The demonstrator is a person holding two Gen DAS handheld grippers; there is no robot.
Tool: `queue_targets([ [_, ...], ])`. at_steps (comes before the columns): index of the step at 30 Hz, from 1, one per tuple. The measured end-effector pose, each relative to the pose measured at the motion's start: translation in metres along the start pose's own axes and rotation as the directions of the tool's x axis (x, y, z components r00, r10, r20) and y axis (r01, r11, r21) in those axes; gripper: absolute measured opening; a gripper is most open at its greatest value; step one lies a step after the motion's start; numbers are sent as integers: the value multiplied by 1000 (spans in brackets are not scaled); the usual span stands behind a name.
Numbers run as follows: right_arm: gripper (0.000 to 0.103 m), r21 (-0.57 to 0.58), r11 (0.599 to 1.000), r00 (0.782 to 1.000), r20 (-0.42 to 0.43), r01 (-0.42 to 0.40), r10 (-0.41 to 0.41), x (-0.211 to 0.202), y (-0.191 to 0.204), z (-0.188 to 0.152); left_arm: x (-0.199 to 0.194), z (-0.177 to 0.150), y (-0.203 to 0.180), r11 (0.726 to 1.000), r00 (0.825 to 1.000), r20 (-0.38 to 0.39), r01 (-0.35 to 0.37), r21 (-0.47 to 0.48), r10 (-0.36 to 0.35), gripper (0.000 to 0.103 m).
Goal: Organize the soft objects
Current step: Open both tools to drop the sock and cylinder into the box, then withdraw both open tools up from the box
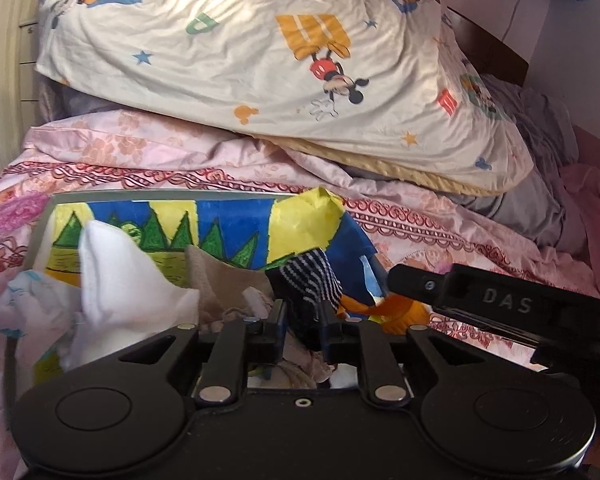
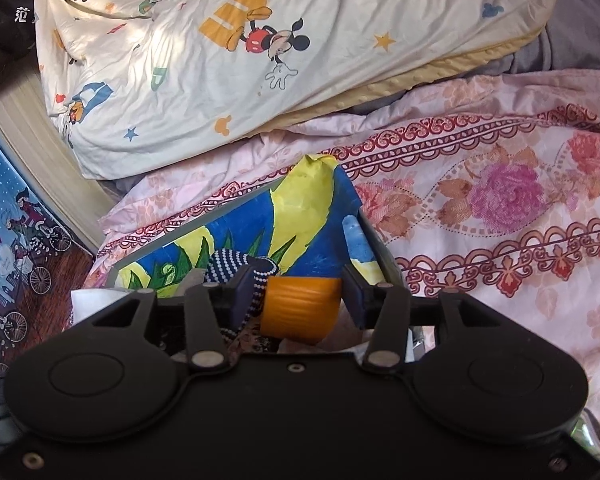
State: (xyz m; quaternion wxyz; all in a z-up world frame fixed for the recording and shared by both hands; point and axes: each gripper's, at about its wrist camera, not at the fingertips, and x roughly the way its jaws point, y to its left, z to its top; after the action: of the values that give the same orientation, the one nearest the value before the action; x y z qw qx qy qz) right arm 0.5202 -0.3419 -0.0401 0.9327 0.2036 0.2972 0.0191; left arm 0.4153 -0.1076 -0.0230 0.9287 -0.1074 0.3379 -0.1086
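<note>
**Helper:** What is in your left gripper [image 1: 302, 326]?

**Me:** It is pinching the striped sock [image 1: 314, 276], right between its two fingers. The sock sticks up just past the tips. It is soft and light, so it will bend and flop. I would grab it in the thick middle, not the loose end.

**Helper:** And your right gripper [image 2: 296, 298]?

**Me:** Its fingers are spread apart. An orange thing [image 2: 300, 308] sits between them. It looks bumpy, maybe a rolled sock, but I can't be sure. I also can't tell if the fingers touch it. The striped sock hangs by the left finger.

**Helper:** What is past that?

**Me:** The painted box [image 1: 204, 220], just ahead. A white sock [image 1: 112, 276] and a tan cloth [image 1: 224, 284] are in it, left of the left gripper. Farther on is the flowery blanket [image 2: 500, 200], then the mouse pillow [image 1: 240, 52].
</note>
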Motion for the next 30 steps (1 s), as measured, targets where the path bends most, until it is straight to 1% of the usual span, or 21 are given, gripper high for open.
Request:
queue_targets([
  [1, 43, -1, 1000, 1000, 5, 0, 0, -3, 0, 1, -5, 1, 0, 1000, 1000, 9, -7, -4, 7, 23],
  [3, 49, -7, 1000, 1000, 18, -2, 2, -10, 2, 4, -16, 3, 1, 1000, 999, 28, -17, -7, 17, 26],
  [5, 54, -19, 1000, 999, 33, 0, 1, -19, 6, 6, -28, 5, 2, 1000, 999, 46, -28, -10, 28, 33],
  [6, 57, -25, 1000, 999, 39, 1, 0, -23, 7, 6, -34, 6, 3, 999, 998, 56, -30, -14, 31, 35],
  [9, 62, -41, 999, 999, 51, 5, -3, -38, 15, 6, -53, 6, 8, 999, 996, 80, -37, -38, 40, 39],
  [10, 64, -47, 999, 998, 55, 5, -2, -44, 18, 7, -59, 6, 9, 998, 995, 87, -37, -44, 41, 42],
  [12, 71, -66, 998, 998, 66, 9, -4, -57, 24, 7, -74, 6, 12, 998, 993, 109, -41, -55, 46, 49],
  [14, 74, -84, 996, 996, 85, 15, -8, -72, 31, 8, -90, 7, 15, 997, 989, 139, -37, -65, 46, 58],
  [15, 78, -95, 995, 995, 94, 17, -8, -81, 35, 8, -98, 7, 16, 997, 987, 155, -37, -70, 47, 60],
  [16, 85, -104, 994, 994, 106, 21, -10, -90, 38, 9, -107, 8, 17, 996, 984, 173, -36, -76, 48, 65],
  [17, 88, -111, 993, 993, 119, 26, -13, -98, 42, 9, -116, 8, 18, 996, 980, 190, -33, -84, 49, 68],
  [18, 90, -120, 992, 991, 131, 31, -15, -106, 46, 9, -123, 8, 18, 996, 978, 202, -31, -88, 49, 69],
  [20, 91, -152, 987, 988, 155, 52, -28, -124, 56, 8, -140, 6, 19, 995, 972, 228, -29, -91, 49, 74],
  [21, 93, -161, 985, 985, 169, 63, -35, -132, 60, 6, -147, 5, 19, 996, 969, 241, -30, -89, 51, 75],
  [24, 97, -169, 983, 978, 203, 75, -39, -157, 70, 1, -173, 1, 19, 996, 957, 286, -31, -80, 53, 82],
  [26, 99, -181, 980, 972, 230, 81, -38, -175, 76, -4, -190, -3, 18, 997, 947, 317, -34, -76, 57, 88],
  [27, 101, -186, 979, 969, 246, 86, -39, -185, 79, -7, -196, -4, 18, 997, 942, 330, -36, -75, 59, 90],
  [30, 102, -196, 976, 958, 283, 100, -41, -213, 86, -18, -218, -12, 16, 997, 928, 368, -37, -68, 60, 93],
])
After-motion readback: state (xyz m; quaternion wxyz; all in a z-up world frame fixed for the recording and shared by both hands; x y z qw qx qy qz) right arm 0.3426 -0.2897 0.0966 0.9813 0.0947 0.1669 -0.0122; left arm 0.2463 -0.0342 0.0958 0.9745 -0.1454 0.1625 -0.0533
